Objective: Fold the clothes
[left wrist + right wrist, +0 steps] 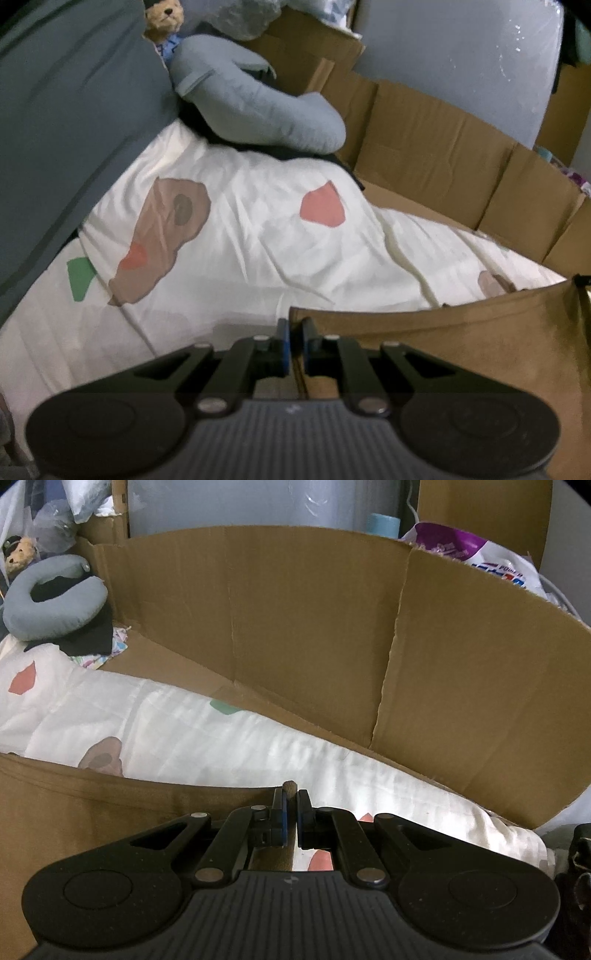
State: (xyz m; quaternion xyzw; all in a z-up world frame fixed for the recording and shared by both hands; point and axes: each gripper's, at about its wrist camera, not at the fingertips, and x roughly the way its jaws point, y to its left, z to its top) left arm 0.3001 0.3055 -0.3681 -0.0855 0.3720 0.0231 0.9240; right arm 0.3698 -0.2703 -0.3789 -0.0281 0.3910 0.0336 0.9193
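Brown cloth (443, 362), a smooth suede-like garment, fills the lower right of the left wrist view and the lower left of the right wrist view, its far parts cut off by the frame edges. The left gripper (294, 332) pinches its corner; the right gripper (291, 805) clamps a bunched edge. Behind lies white patterned bedding (240, 240).

Your brown suede-like garment (461, 350) ran off the left wrist view's right and bottom edges, its shape untold. The white printed quilt (221, 734) hid beneath it; purple-white bag lettering (498, 572) stayed unreadable.
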